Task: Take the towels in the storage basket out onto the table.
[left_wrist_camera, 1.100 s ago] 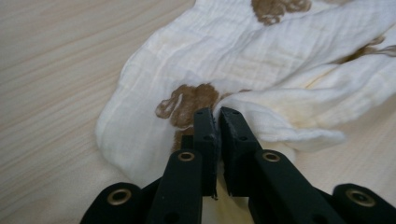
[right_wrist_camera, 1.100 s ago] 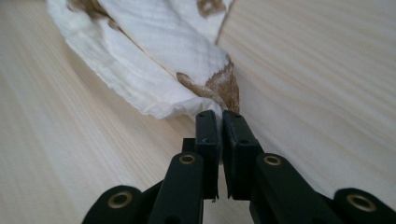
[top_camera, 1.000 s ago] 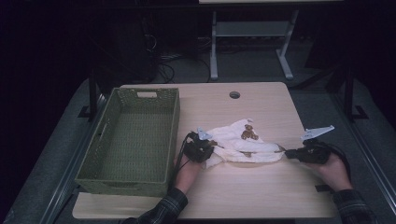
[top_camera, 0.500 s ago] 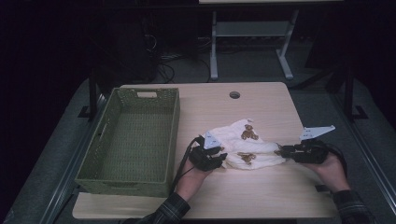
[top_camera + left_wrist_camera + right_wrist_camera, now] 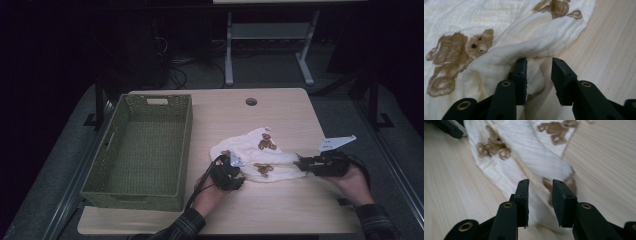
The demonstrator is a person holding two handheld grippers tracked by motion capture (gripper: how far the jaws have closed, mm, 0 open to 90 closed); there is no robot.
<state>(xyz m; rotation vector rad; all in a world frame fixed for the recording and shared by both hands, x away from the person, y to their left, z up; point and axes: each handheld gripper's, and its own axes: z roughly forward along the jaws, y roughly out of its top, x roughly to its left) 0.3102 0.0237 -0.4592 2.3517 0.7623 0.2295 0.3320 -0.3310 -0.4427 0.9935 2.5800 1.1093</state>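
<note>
The 2 fingers of the left gripper (image 5: pixel 539 81) stand apart with a clear gap, and a rounded fold of the white cloth (image 5: pixel 506 40) lies between and just in front of them; whether they press it I cannot tell, but they look parted, not closed on it. The fingers of the right gripper (image 5: pixel 540 202) are parted in the same way, with the narrow end of the cloth running into the gap from ahead. In the high view the left gripper (image 5: pixel 231 172) sits at the near left edge of the cloth (image 5: pixel 252 150) and the right gripper (image 5: pixel 312 164) at its right end, so the cloth lies stretched between the 2 hands, its long axis going roughly from left to right across the counter (image 5: pixel 280 107). Each gripper touches its own end, so neither is nearer than the other. The cloth carries brown bear prints and is crumpled, not flat. The green woven basket (image 5: pixel 102 172) stands empty to the left, beside the left hand (image 5: pixel 207 195), apart from the cloth. In my judgement the coming move needs both ends closed on together.
</note>
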